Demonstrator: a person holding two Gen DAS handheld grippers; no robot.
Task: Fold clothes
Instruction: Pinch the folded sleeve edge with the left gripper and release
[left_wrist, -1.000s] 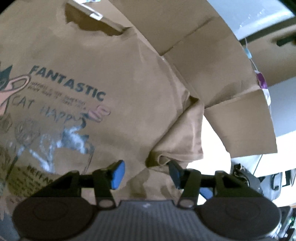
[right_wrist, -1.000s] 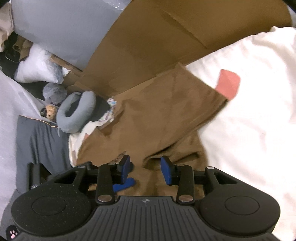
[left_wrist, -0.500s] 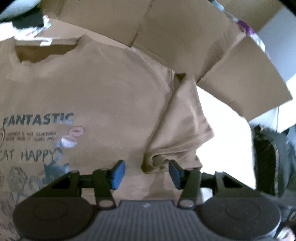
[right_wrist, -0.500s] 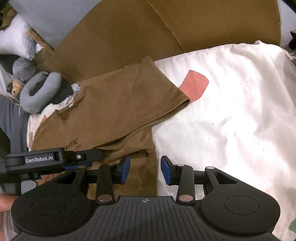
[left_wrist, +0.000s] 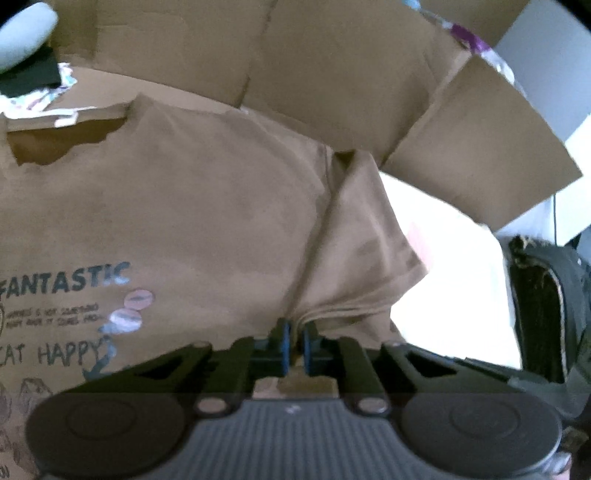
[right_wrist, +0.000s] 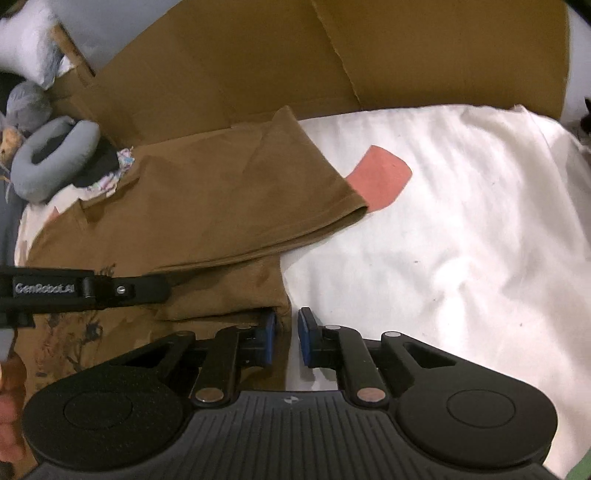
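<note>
- Pinching a bunched fold of the brown cotton T-shirt with my left gripper: its blue-padded fingers have just closed to a sliver, with cloth caught between them at the foot of the short sleeve.
- My right gripper has also just been closing; its fingers stand a narrow gap apart, straddling the shirt's side edge, and I cannot tell whether the pads press on it.
- The shirt lies flat, print side up, on a white sheet, its collar toward flattened brown cardboard.
- A salmon-pink patch shows just past the sleeve cuff.
</note>
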